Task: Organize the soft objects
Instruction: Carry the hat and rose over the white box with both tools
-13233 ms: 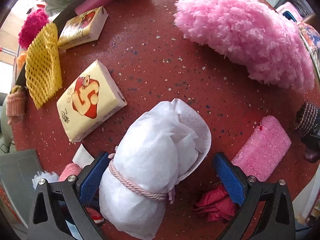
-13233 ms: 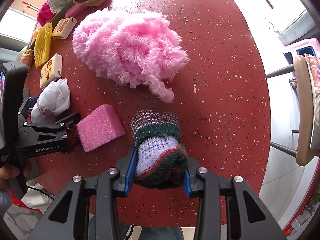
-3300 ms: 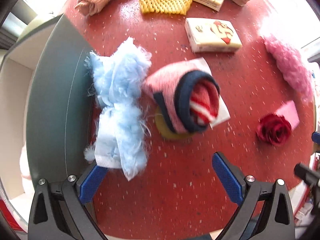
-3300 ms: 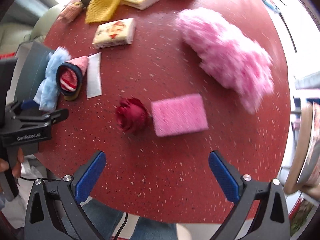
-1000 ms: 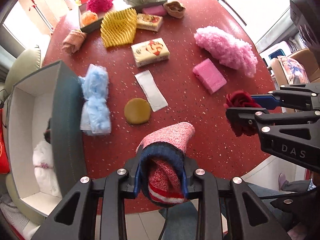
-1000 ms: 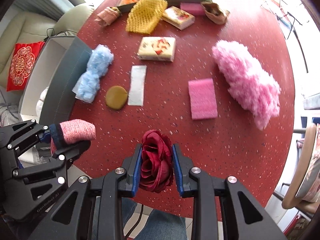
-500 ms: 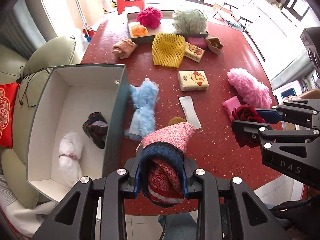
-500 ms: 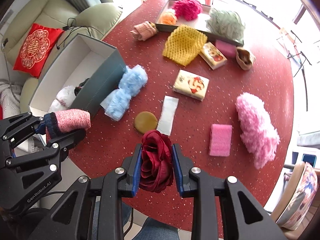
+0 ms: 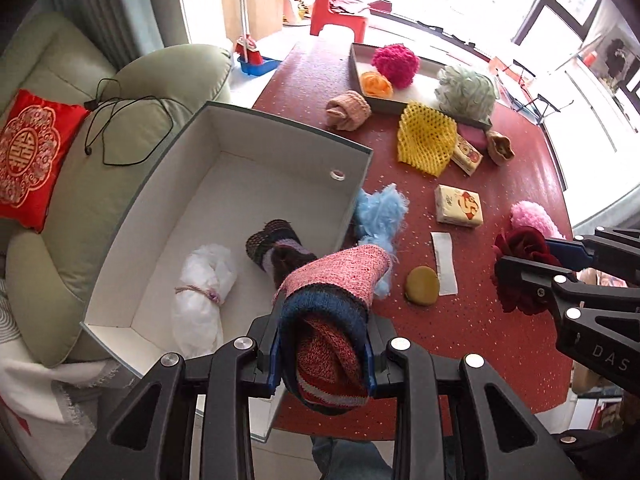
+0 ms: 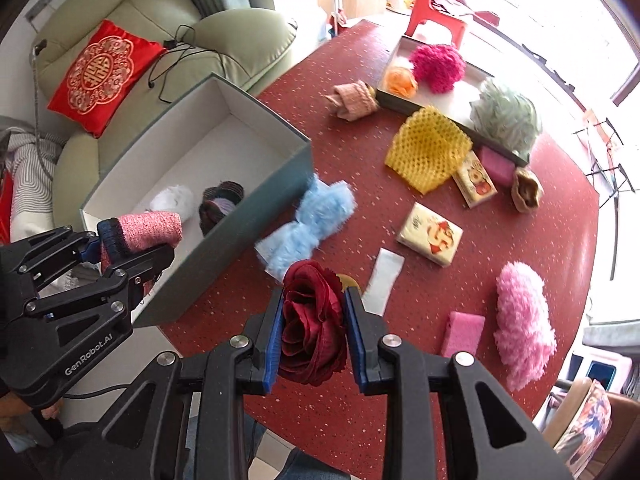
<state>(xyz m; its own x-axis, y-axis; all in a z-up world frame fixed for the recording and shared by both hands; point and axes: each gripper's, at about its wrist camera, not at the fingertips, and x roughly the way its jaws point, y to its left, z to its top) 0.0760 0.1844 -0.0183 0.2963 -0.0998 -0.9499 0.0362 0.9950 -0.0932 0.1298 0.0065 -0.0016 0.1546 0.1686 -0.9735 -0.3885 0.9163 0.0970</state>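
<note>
My left gripper (image 9: 322,354) is shut on a rolled pink, navy and red knit sock (image 9: 330,312) and holds it in the air over the near right corner of the open grey box (image 9: 280,126). The box holds a white tied bundle (image 9: 202,292) and a dark knitted sock (image 9: 276,248). My right gripper (image 10: 314,340) is shut on a dark red fabric rose (image 10: 314,320), held above the red table (image 10: 540,208) near its front edge. In the right wrist view the left gripper (image 10: 120,246) with the sock is at the box's near corner (image 10: 236,220).
On the table lie a light blue fluffy piece (image 10: 312,220), a yellow net (image 10: 430,146), tissue packs (image 10: 430,234), a pink sponge (image 10: 462,334), a pink fluffy piece (image 10: 524,318), a tan disc (image 9: 422,286) and a white strip (image 10: 384,280). A tray (image 10: 452,98) stands at the back. A green sofa (image 10: 168,12) is left.
Both grippers have lifted and swung left toward the box, each still holding its object. The sock is now over the box's corner; the box fills more of both views.
</note>
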